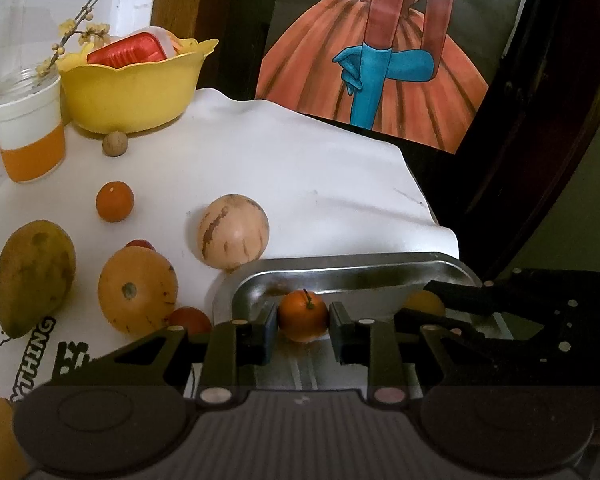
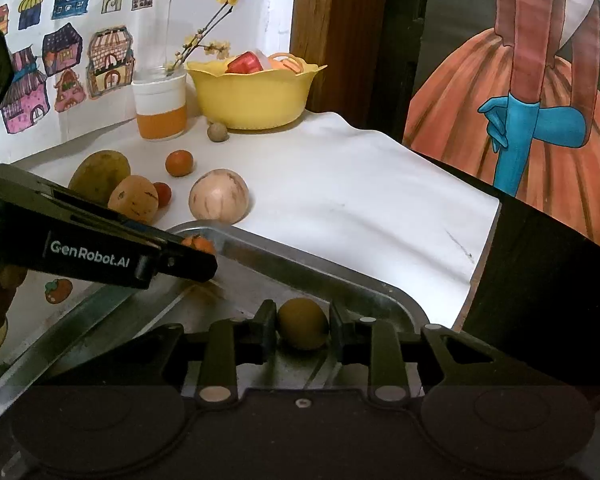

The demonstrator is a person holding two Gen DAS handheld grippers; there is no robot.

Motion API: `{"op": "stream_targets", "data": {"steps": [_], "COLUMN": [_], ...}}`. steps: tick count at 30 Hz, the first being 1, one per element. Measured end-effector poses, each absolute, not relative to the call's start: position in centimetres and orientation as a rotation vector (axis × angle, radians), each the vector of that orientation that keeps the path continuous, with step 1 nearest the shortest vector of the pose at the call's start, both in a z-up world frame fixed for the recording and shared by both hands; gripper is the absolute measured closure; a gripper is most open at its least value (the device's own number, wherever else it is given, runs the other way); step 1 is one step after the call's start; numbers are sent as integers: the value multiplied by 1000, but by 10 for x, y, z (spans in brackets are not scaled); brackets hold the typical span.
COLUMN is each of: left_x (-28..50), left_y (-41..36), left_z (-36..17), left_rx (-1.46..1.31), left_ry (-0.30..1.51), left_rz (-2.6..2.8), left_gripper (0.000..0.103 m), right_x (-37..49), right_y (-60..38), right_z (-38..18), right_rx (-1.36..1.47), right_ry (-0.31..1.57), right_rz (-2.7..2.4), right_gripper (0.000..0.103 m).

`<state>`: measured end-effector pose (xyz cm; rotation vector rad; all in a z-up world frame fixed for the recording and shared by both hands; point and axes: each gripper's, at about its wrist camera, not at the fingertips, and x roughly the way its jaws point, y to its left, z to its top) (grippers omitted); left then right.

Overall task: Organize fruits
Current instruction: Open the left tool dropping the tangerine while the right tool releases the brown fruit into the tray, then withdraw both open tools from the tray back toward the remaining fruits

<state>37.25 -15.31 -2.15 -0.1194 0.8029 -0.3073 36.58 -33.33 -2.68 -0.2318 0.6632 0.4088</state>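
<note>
Left wrist view. The left gripper (image 1: 303, 320) has its two pads closed on a small round orange tangerine with a short stem (image 1: 302, 316), held at its widest girth over the near-left corner of the shallow rectangular metal tray (image 1: 340, 270). Whether the fruit rests on the tray floor or hangs just above it cannot be told. Loose on the white tablecloth (image 1: 320, 176) to the left: a pale striped round melon (image 1: 233, 232) just beside the tray's far-left corner, an orange-yellow round fruit with a grey calyx (image 1: 137, 291), a large greenish-yellow mango (image 1: 34, 276), a second small tangerine (image 1: 115, 201) and a brown walnut (image 1: 115, 143) farther back.

Judgement: the tangerine is light, with a soft skin that gives — a gentle squeeze across the equator holds it; harder pressure would bruise it. Being round, it may roll on the smooth tray floor once let go.

Right wrist view. The right gripper (image 2: 303, 326) is clamped on a small dull-yellow round fruit (image 2: 302, 323) inside the tray's far-right corner, again gripped across the middle. The left gripper shows at left, tangerine at its tip. The scalloped yellow plastic bowl (image 2: 256, 92) stands far back.

Judgement: the melon and mango look heavier and smooth-skinned — best taken across the narrowest width, pads centred, or they may slip.
</note>
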Motion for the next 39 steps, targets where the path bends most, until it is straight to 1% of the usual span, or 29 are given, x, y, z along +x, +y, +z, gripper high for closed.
{"op": "stream_targets", "data": {"steps": [2,5,7,8,11,12,15,17,19,20,24,28,34,39], "left_x": [372,369,366,365,359,357,349,342,333,329,312,295,265,241], "left_y": [-153,-151,-149,-148,-145,-145,-143,-141,-139,-139,-134,-127,-113,-103], "left_z": [-22,-19,-16,-14,-7,-4,7,14,23,26,42,57,75,87], "left_rx": [-122,-136,-151,-157,-173,-176,-182,-188,-191,-191,-193,-192,-189,-178], "left_ry": [807,797,789,784,765,757,728,707,683,671,625,583,538,510], "left_rz": [-302,-294,-293,-292,-286,-282,-283,-283,-280,-279,-271,-259,-249,-245], "left_gripper": [73,72,68,66,52,46,39,31,19,18,5,1,1,1], "right_x": [364,360,355,353,344,340,328,320,310,305,284,261,224,193], "right_y": [-334,-335,-337,-337,-339,-340,-342,-343,-345,-345,-346,-343,-336,-335], "right_z": [-26,-23,-19,-17,-10,-7,1,7,14,17,29,42,58,67], "right_rx": [-230,-225,-220,-218,-210,-208,-200,-197,-191,-187,-176,-181,-208,-199], "right_ry": [661,655,644,640,621,614,596,583,566,558,527,482,424,410], "right_rz": [404,400,395,393,387,384,377,372,368,366,358,349,338,343], "right_gripper": [72,65,57,55,48,45,37,31,24,22,12,1,1,1]}}
